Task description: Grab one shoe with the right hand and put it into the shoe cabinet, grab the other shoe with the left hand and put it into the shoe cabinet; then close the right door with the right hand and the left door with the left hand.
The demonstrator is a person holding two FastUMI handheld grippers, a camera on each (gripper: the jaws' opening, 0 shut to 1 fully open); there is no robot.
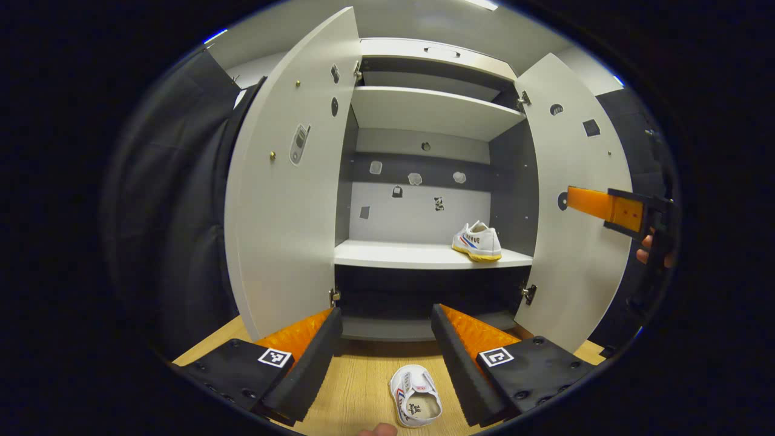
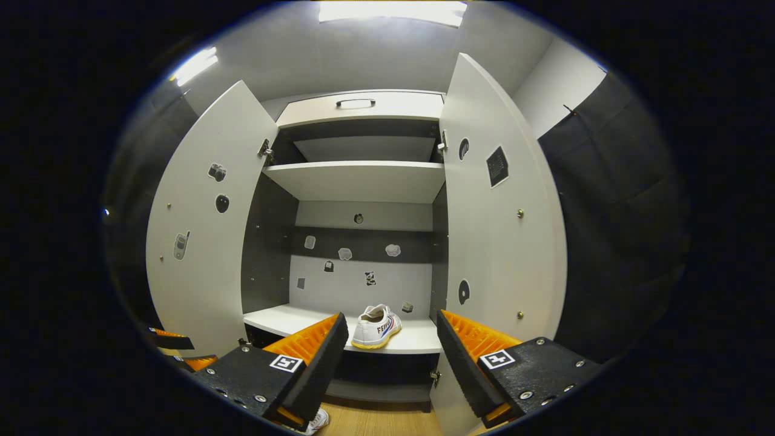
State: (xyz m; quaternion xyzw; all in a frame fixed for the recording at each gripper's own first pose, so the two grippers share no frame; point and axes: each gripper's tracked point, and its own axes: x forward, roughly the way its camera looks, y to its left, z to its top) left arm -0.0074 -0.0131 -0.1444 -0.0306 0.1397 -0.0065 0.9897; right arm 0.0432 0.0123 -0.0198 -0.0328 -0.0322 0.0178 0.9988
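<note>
1. Floor point(image 1: 363, 387): light wood-grain boards, running up to the foot of the furniture.
2. Wall cloth point(image 1: 175, 200): black, hanging in folds at the left in the left gripper view; black cloth point(image 2: 611, 200) likewise at the right in the right gripper view.
3. Room wall point(image 2: 557, 85): plain pale grey, visible above the cloth at upper right.
4. Ceiling point(image 2: 363, 54): pale grey, smooth.
5. Ceiling light point(image 2: 393, 11): bright rectangular panel at top centre; second light strip point(image 2: 195, 63) at upper left.
6. Lighting overall: even, white, with dim corners near the cloth.
</note>
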